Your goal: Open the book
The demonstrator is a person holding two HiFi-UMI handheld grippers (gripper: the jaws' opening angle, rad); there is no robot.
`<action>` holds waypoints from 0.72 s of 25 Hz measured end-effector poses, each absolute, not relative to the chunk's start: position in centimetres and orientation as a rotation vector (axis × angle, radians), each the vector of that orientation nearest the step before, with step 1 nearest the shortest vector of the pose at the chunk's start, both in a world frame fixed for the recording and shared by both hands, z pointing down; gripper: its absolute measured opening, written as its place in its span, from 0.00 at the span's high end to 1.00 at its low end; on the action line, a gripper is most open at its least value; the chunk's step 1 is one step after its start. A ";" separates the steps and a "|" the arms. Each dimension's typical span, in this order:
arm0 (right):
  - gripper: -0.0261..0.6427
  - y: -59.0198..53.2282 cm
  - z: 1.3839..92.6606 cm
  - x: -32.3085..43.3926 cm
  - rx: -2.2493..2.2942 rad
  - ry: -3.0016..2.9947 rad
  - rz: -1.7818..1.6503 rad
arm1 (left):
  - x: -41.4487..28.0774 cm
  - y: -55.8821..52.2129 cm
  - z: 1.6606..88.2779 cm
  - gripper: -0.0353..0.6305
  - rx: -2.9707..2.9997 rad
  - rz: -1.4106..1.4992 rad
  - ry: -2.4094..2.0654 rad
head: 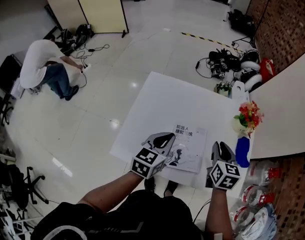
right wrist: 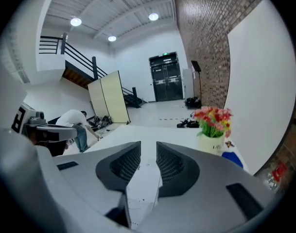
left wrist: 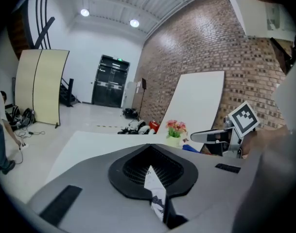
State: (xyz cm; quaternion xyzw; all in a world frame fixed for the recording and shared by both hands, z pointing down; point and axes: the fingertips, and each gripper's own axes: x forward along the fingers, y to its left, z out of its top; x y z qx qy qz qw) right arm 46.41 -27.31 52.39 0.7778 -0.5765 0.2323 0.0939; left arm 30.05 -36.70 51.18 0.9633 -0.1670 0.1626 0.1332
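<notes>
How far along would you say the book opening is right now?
Done: nothing, the book lies closed on the table. In hand: the left gripper, jaws together, is over its left edge; the right gripper, jaws apart and empty, is off to its right. Left: lifting the cover.

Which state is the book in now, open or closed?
Closed: the book lies flat on the table, its titled cover facing up.
</notes>
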 end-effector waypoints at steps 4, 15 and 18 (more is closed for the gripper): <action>0.82 -27.5 60.1 46.2 2.166 -1.691 0.920 | 31.0 -36.7 56.9 0.95 2.687 0.619 -0.477; 0.79 -27.2 71.6 44.6 1.952 -1.633 1.205 | 29.9 -35.8 68.3 0.95 2.479 0.901 -0.521; 0.79 -27.2 72.4 44.6 1.962 -1.613 1.254 | 29.7 -36.0 69.3 0.95 2.464 0.921 -0.524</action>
